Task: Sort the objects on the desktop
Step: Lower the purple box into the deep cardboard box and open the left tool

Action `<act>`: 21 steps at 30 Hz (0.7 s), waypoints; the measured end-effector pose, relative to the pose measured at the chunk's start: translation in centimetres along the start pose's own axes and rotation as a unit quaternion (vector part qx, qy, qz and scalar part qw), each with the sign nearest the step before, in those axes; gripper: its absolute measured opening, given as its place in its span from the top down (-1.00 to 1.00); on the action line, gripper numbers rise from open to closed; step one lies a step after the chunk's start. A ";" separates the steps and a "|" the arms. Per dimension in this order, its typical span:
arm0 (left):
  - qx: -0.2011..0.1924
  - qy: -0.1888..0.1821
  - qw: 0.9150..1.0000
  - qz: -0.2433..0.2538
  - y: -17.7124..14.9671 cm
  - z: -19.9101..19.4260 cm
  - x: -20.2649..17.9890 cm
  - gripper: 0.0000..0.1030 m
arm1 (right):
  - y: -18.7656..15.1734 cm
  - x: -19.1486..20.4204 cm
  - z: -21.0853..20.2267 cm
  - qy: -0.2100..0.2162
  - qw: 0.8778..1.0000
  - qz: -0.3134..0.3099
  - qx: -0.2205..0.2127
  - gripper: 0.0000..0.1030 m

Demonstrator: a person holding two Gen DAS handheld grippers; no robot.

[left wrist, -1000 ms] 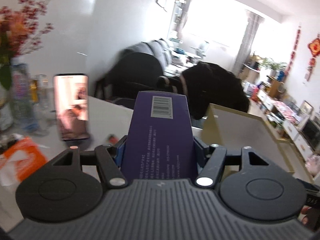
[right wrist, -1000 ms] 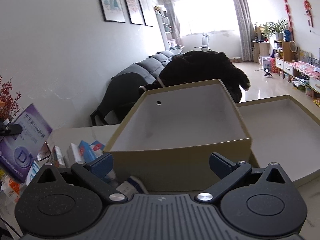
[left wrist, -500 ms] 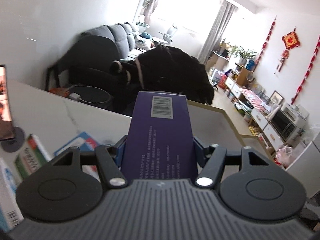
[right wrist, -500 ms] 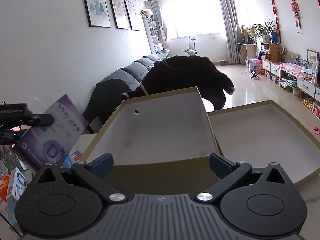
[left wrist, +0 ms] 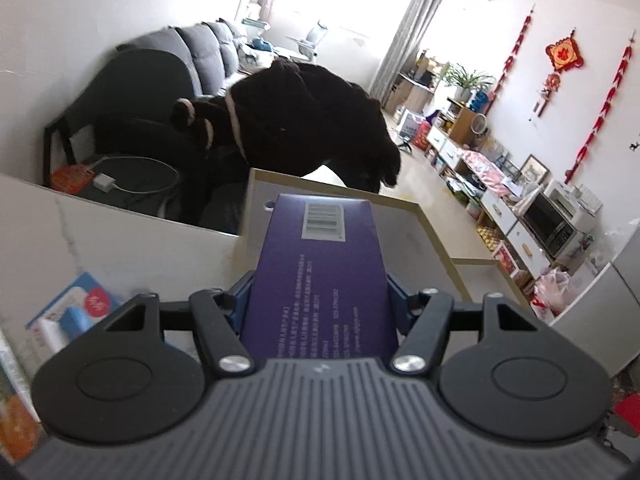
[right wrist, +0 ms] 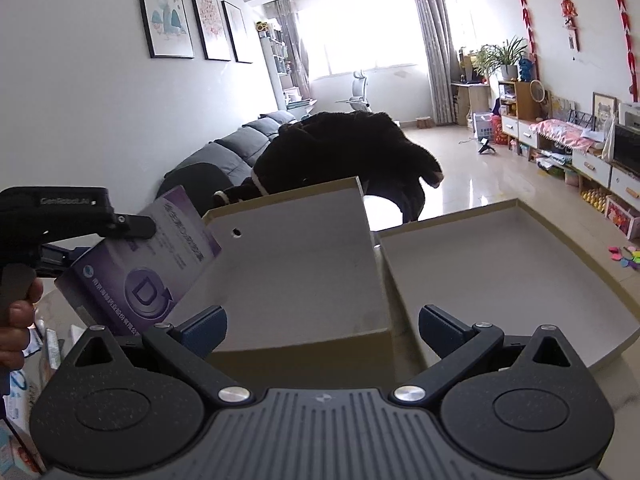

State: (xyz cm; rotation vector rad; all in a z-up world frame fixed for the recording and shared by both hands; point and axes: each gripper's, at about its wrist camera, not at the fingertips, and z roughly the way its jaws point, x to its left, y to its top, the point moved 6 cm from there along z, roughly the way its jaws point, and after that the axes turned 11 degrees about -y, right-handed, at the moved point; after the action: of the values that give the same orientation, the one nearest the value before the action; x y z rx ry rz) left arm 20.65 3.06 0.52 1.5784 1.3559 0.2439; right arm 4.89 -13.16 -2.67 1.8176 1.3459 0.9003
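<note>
White desk (left wrist: 120,248) fills the near part of the room, and past its far edge a grey sofa (left wrist: 208,52) and a dark coat (left wrist: 304,120) sit by the wall. Two open cardboard boxes stand side by side on the desk, touching. The left box (right wrist: 304,264) is deeper and has a small hole in its far wall. The right box (right wrist: 520,272) is low and wide. Both look bare inside, so there is lots of room in them.

The left gripper (left wrist: 318,300) is clamped on a purple box (left wrist: 320,280), with a blue pad pressed on each long side. The purple box sticks out forward, tilted down, and its far end is over the near left edge of the left box. A hand (right wrist: 16,320) holds this gripper from behind.

The right gripper (right wrist: 322,332) has its fingers spread wide with nothing in them. It hangs just in front of the near wall of the left box.

Small blue and white packs (left wrist: 72,312) lie on the desk to the left, near the desk edge.
</note>
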 end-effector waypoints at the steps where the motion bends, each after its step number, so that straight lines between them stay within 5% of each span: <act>1: 0.004 -0.002 1.000 0.001 0.0 0.5 -0.2 -0.24 | 0.2 -0.2 0.2 -0.002 1.000 0.001 -0.001 -0.99; 21: 0.101 0.019 0.994 0.026 -0.2 12.5 -4.0 -0.23 | 1.7 -2.1 4.2 0.004 1.000 -0.015 0.016 -0.99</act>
State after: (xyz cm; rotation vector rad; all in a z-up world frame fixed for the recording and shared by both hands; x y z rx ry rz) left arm 27.72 -7.05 -3.89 1.7865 1.4064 0.1737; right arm 8.83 -16.13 -3.68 1.8139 1.3961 0.8750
